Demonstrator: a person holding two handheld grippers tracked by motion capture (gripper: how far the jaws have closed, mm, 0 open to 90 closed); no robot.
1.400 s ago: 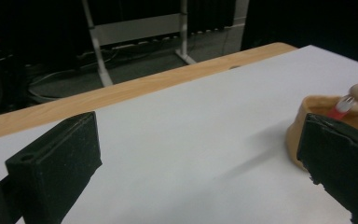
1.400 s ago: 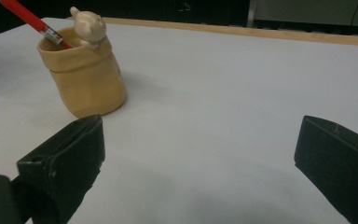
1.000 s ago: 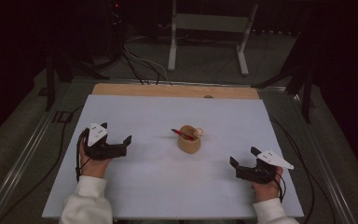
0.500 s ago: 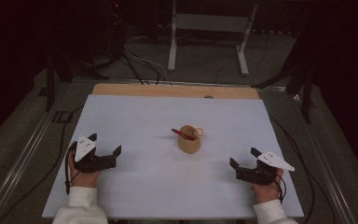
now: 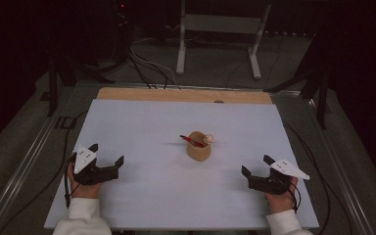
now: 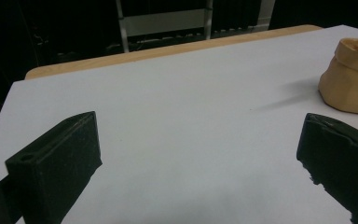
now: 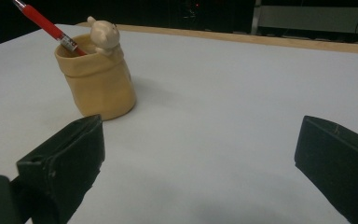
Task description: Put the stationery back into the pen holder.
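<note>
A small tan pot [image 5: 198, 149] stands near the middle of the white table top [image 5: 152, 122]. A red pen [image 5: 191, 140] leans out of it to the left, and a pale little figure [image 5: 208, 139] sits on its rim. My left gripper [image 5: 108, 154] rests open at the front left, well apart from the pot [image 6: 352, 77]. My right gripper [image 5: 255, 165] rests open at the front right. In the right gripper view the pot [image 7: 98, 79], pen [image 7: 44, 23] and figure [image 7: 103, 33] stand beyond the left jaw. Nothing lies between either pair of jaws.
A bare wooden strip [image 5: 186, 95] runs along the table's far edge. Behind it stands a grey metal stand [image 5: 218, 29] on the dark floor, with cables [image 5: 147, 63] trailing beside it. Metal rails [image 5: 24, 166] flank the table.
My left gripper has drawn back toward the front left corner, away from the pot. The right gripper and the pot have stayed still.
</note>
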